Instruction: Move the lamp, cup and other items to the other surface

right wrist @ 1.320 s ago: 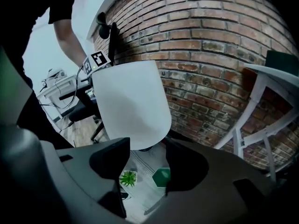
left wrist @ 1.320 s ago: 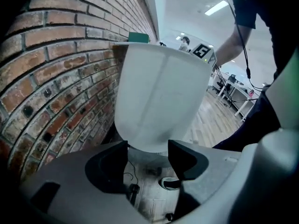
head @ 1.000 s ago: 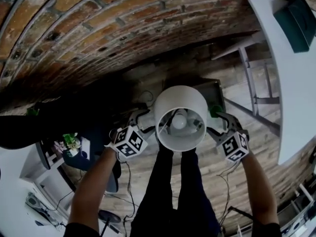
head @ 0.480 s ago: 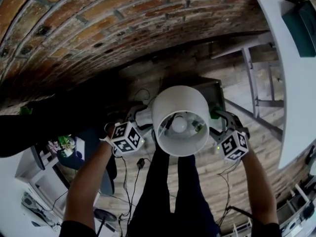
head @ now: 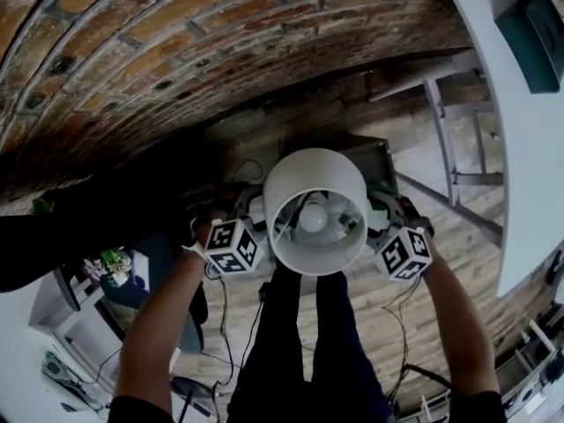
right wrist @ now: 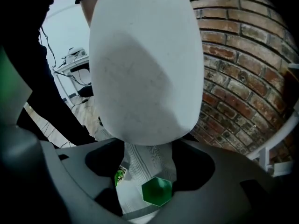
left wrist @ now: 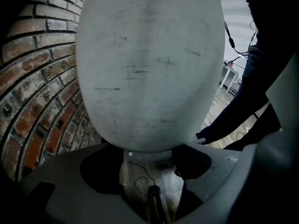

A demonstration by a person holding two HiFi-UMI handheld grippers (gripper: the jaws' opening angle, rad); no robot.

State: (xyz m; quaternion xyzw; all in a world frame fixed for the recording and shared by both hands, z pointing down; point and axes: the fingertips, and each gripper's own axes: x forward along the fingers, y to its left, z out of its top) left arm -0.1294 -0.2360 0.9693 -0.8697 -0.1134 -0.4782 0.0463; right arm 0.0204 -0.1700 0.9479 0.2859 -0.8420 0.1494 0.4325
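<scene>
- A brick wall [head: 132, 51] fills the background. There is plank floor [head: 441, 236] below it and a white surface [head: 529, 166] at the right edge.
- The lamp [head: 315, 210] sits in front of the person, between the two grippers. Its white shade [left wrist: 149, 69] opens toward the head view, with the bulb [head: 314, 218] showing inside. The foot is hidden, so I cannot tell whether the lamp already stands on anything.
- The left gripper [left wrist: 150, 158] has its fingers [left wrist: 60, 181] spread as wide as they go, and they have just been opening. The shade rests at their tips and is cradled, not pinched.
- The right gripper [right wrist: 148, 154] is the same: its fingers [right wrist: 243, 181] are wide, have just been opening further, and the shade lies against their tips. Below the shade there is a pale grained patch [right wrist: 149, 164] with a green hexagon [right wrist: 156, 191] on it.
- The lamp seems to be carried by the two grippers pressing in from opposite sides.
  - Both sides should push evenly and lightly, since the shade looks thin.
  - The shade should stay upright, and the two hands should come down together.
  - Neither side should ease off until the foot is surely down.
  - The foot should land clear of the green hexagon.
- Both forearms [head: 159, 324] reach forward from the lower edge, one hand on each side of the shade. The grippers pitch down and inward, and the marker cubes [head: 233, 247] face up toward the head.
</scene>
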